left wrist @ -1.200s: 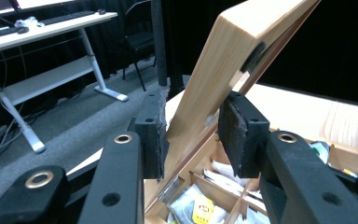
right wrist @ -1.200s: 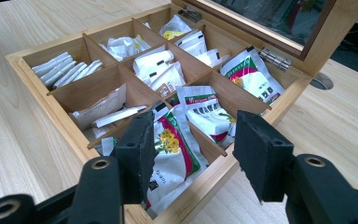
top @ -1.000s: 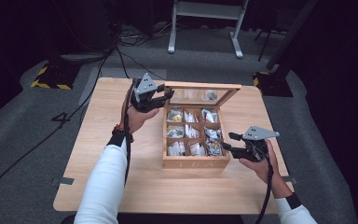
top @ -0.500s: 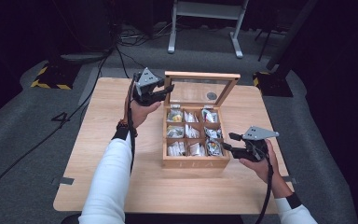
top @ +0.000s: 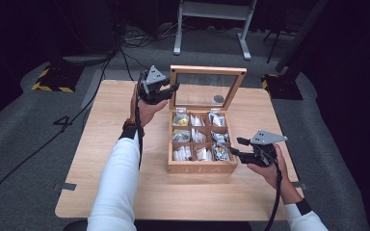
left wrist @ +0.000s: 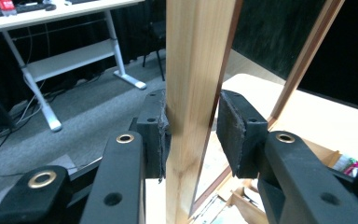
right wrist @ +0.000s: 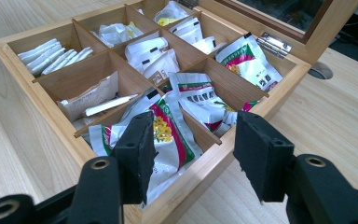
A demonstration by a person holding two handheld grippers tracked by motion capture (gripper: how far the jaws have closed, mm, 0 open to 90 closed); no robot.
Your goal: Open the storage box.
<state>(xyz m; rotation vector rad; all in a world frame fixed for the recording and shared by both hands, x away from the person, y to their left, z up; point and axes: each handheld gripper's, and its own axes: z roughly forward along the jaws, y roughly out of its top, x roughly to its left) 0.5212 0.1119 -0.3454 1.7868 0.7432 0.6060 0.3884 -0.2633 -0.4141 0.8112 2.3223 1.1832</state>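
Lid of the wooden box now stands upright at the box's back edge in the high view, where a second ago it still leaned lower over the compartments; the left gripper has carried the lid's left side rail up and back. The right gripper waits at the box's front right corner, unmoved. Left gripper view: both pads are clamped on the lid's wooden side rail, one on each face, with the glass pane just beyond. Right gripper view: the jaws stand apart and empty above the front corner compartment, directly over a red-and-green sachet. Judgement: opening is essentially complete, all compartments are exposed, and the right gripper is placed to pick a sachet next.
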